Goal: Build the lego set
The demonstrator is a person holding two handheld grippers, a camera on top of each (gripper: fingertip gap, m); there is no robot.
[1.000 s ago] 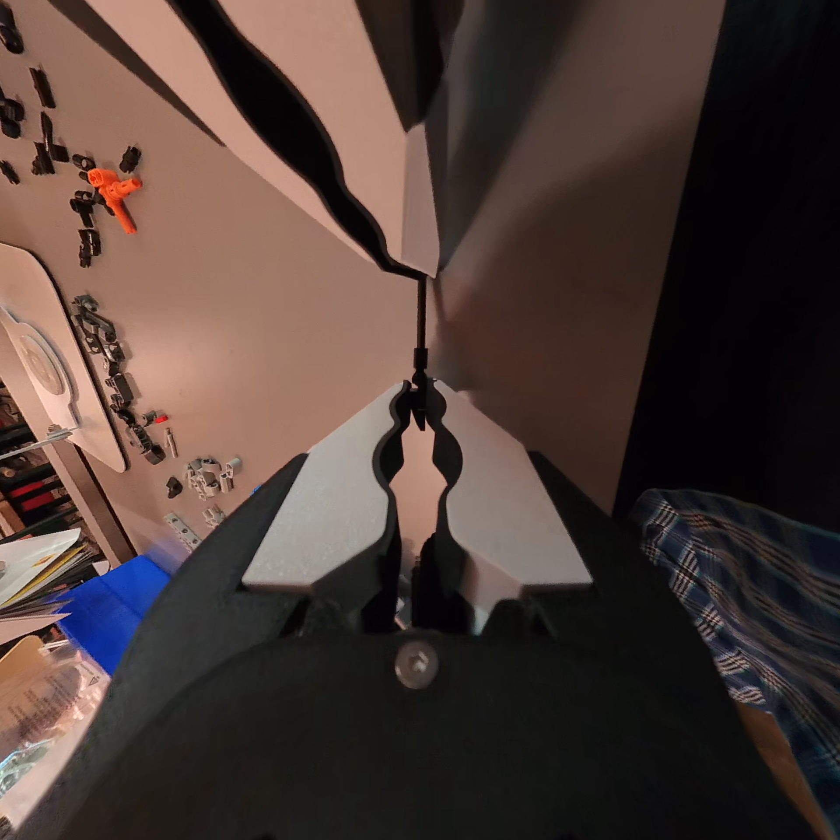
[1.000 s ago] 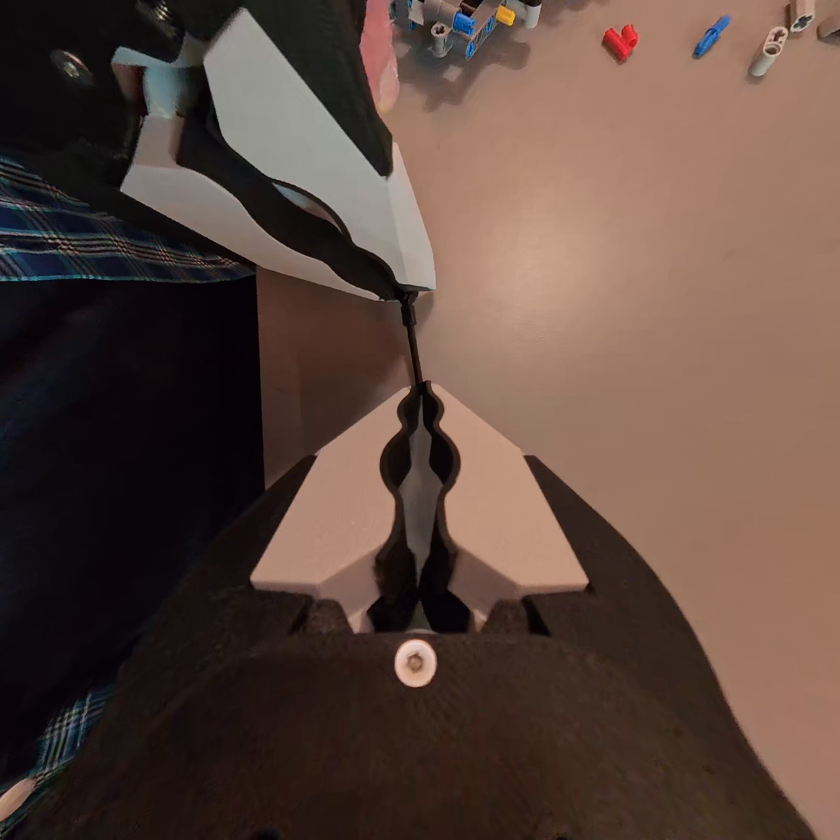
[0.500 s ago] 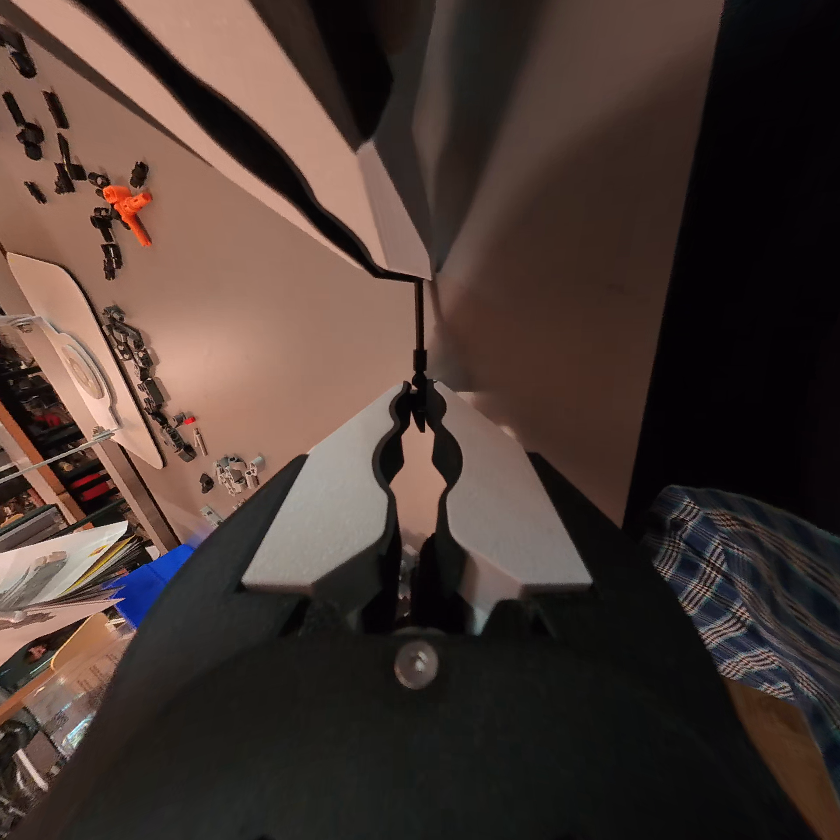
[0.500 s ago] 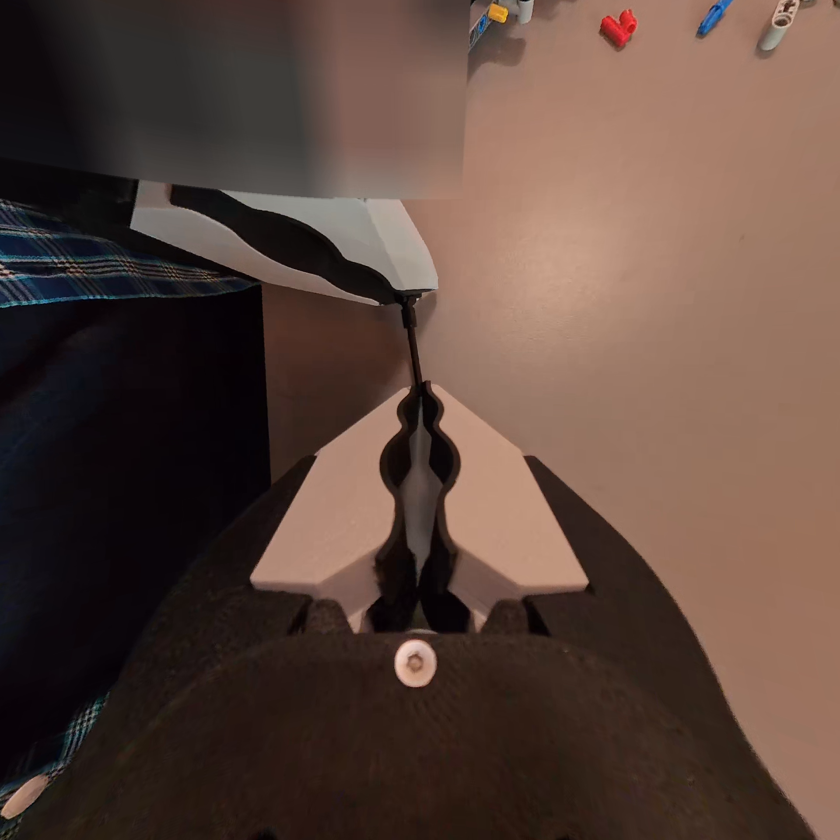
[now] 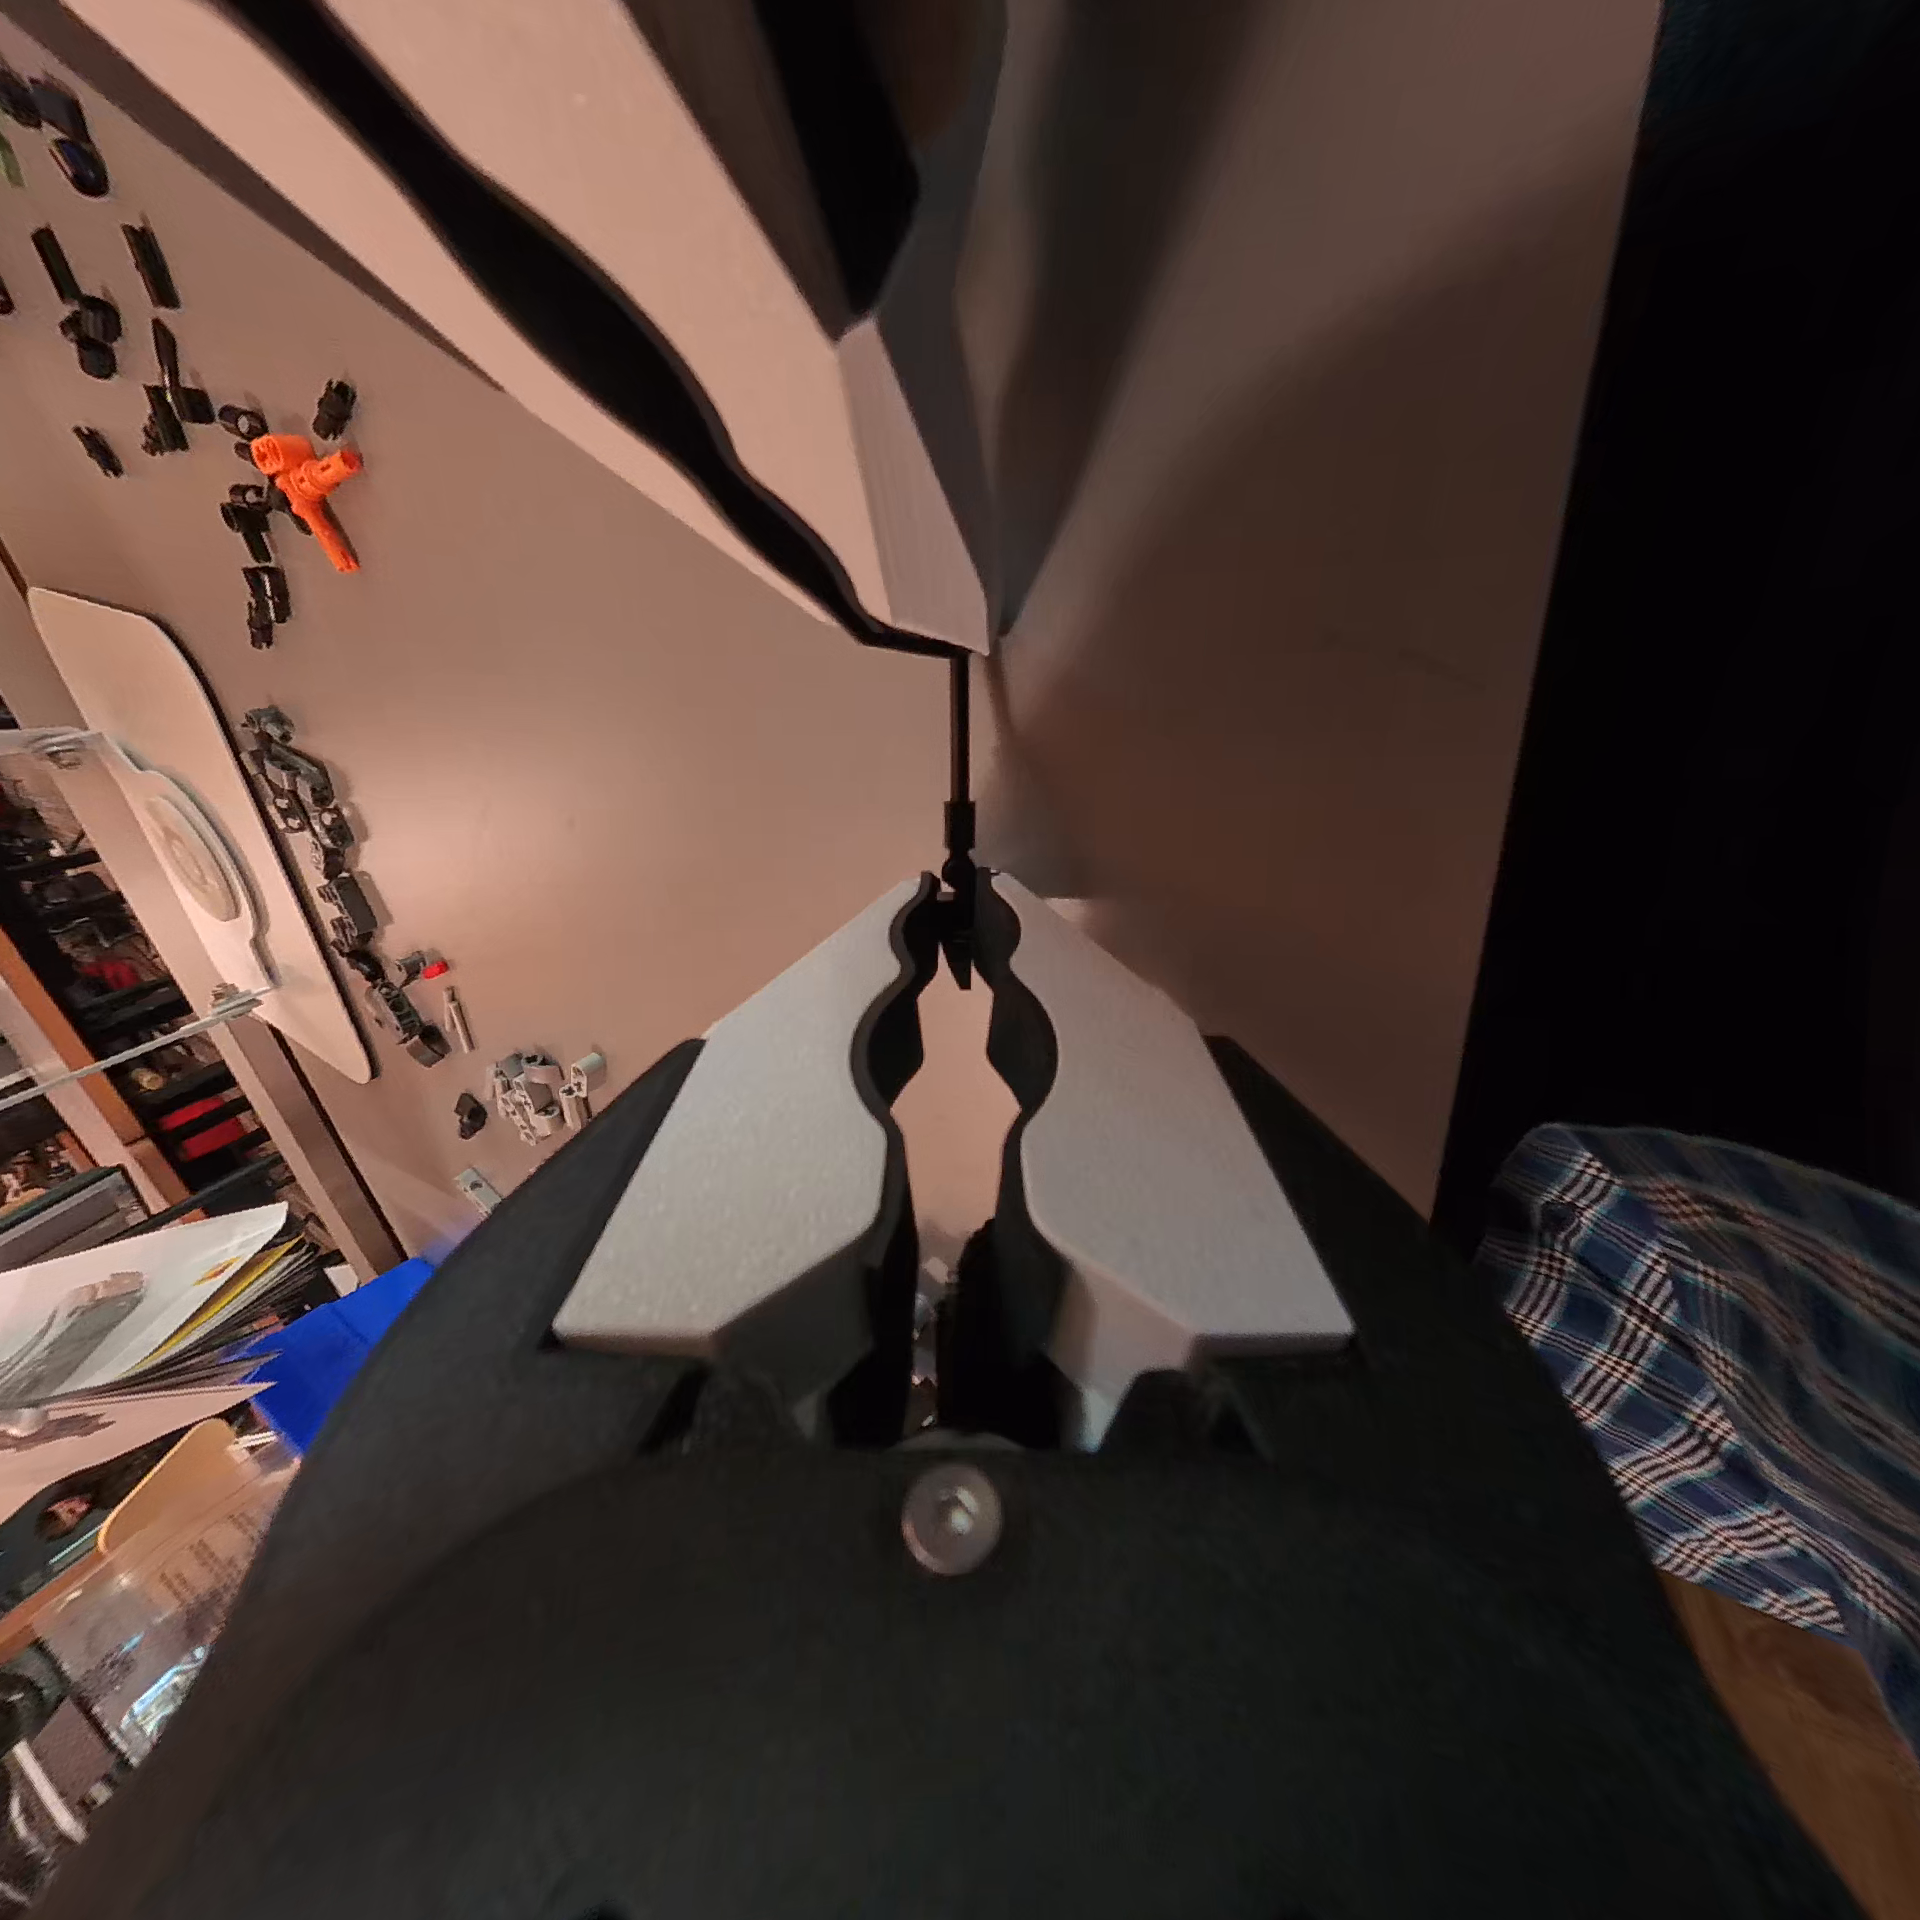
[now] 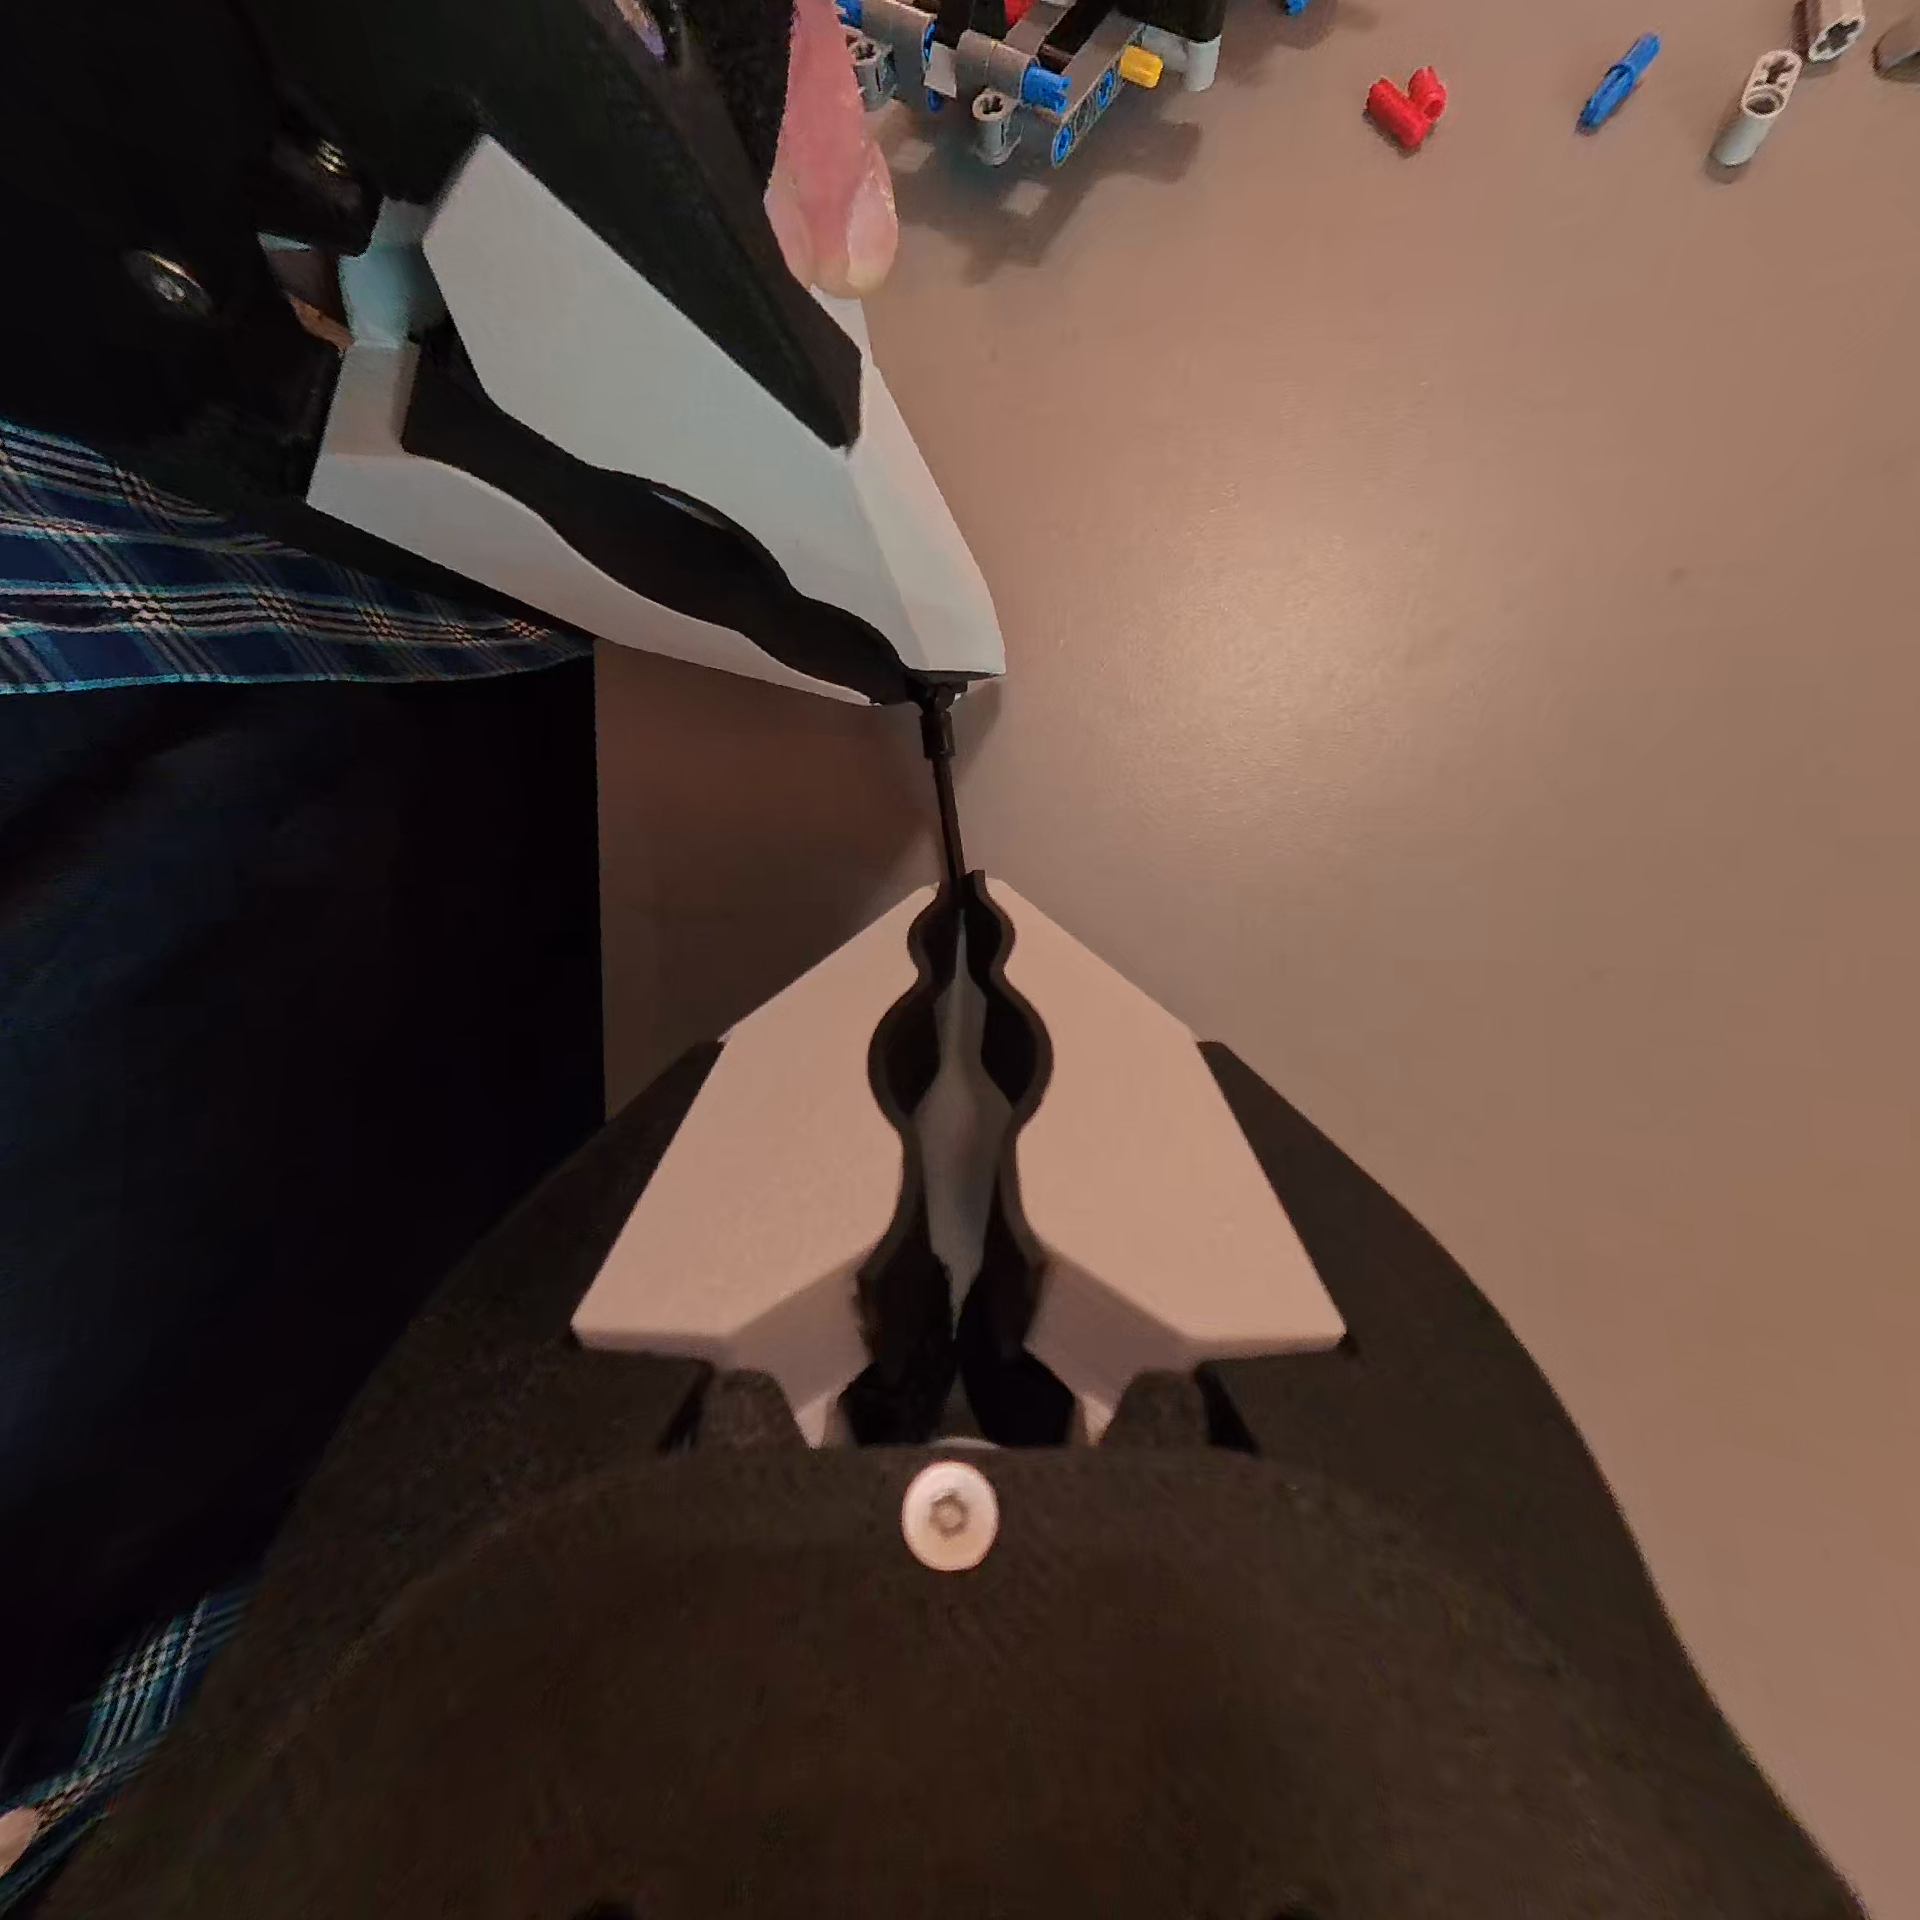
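Above the brown table [image 6: 1455, 727], near its edge, a thin black axle [image 5: 958, 738] is pinched at one end by the left gripper [image 5: 956, 904], fingertips clamped on its connector end; the other end is clamped in the right gripper [image 6: 961, 899]. Loose lego pieces [image 5: 301, 488] are scattered well apart.

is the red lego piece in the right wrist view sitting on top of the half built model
No, the red piece lies by itself on the bare table, apart from the partly built model to its left.
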